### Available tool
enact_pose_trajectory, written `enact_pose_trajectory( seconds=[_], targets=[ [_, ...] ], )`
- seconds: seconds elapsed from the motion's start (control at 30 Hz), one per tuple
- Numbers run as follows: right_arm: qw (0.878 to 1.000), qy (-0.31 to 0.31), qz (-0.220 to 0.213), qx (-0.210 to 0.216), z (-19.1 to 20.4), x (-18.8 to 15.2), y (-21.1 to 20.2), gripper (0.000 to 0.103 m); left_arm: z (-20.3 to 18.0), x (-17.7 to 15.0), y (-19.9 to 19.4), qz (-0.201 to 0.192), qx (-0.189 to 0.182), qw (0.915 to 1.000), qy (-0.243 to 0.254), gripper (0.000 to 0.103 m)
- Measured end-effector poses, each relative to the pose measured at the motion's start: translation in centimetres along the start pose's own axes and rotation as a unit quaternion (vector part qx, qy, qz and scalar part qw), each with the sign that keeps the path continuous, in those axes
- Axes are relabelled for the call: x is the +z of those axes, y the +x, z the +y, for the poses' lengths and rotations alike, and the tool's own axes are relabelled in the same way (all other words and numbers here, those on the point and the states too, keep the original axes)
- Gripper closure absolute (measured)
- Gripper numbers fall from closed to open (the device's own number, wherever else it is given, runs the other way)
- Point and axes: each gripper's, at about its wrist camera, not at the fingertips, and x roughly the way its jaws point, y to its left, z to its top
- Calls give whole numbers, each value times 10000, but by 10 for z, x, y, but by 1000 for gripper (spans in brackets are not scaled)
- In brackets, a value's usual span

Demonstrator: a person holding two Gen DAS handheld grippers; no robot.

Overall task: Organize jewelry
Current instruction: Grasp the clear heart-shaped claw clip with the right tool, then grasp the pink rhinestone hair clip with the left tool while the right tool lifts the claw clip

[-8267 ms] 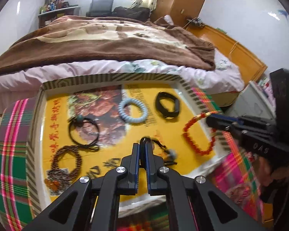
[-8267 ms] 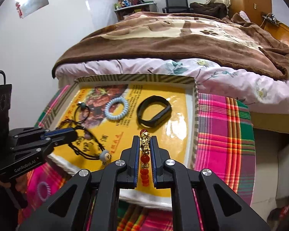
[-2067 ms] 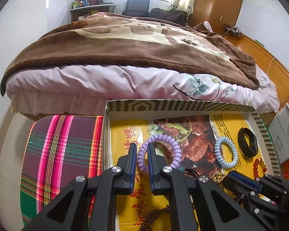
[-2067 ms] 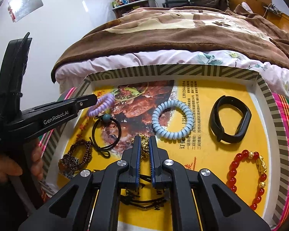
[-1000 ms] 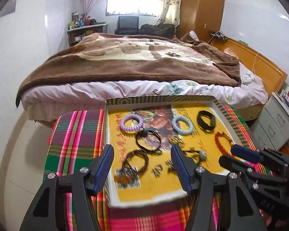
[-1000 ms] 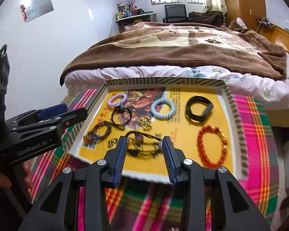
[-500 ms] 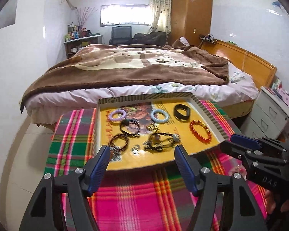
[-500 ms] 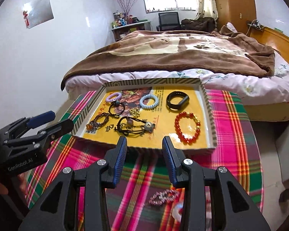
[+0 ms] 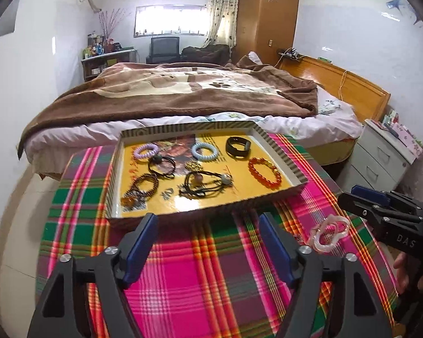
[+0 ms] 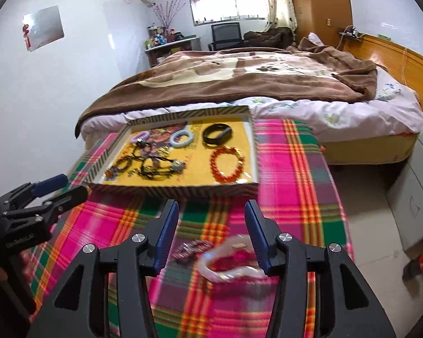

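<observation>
Faintly, the right gripper body reads "DAS".

A home bedroom: bed with brown blanket, wooden wardrobe, curtained window.

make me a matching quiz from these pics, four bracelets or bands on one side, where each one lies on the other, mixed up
Things:
1. purple coil
2. black band
3. red beads
4. pink ring

Places:
A. outside the tray, on the plaid cloth
B. tray, far left corner
C. tray, near right, this side of the black band
D. tray, far right corner

Pairs: 1-B, 2-D, 3-C, 4-A
</observation>
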Motion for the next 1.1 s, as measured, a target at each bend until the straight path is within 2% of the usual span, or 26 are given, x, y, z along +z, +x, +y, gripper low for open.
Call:
enact_pose_trajectory(
  seconds=[0.07,0.13,0.2,0.43,0.67,0.8,1.0,1.1],
  targets=[
    [10000,33,2,-68,-9,-6,-2,51,-2,-4,2,33,-103,9999,-47,27],
    [9999,93,51,-76,-17,-11,-1,45,-2,-9,5,92,-182,9997,-123,27],
    [9996,170,214,-38,-27,-19,5,43,-1,-13,8,150,-198,9996,-159,27],
    [9967,643,471,-116,-52,-36,22,42,0,-25,16,318,-198,9990,-227,27],
    [9951,628,716,-252,-59,-38,38,40,0,-29,21,405,-219,9987,-223,27],
    [9945,610,824,-189,-63,-33,45,37,-1,-30,21,425,-234,9986,-225,27],
    [9877,937,1208,329,-75,-30,60,37,-1,-30,22,473,-271,9982,-252,27],
    [9878,950,1197,306,-75,-31,60,37,-1,-30,24,502,-259,9980,-269,27]
  ],
)
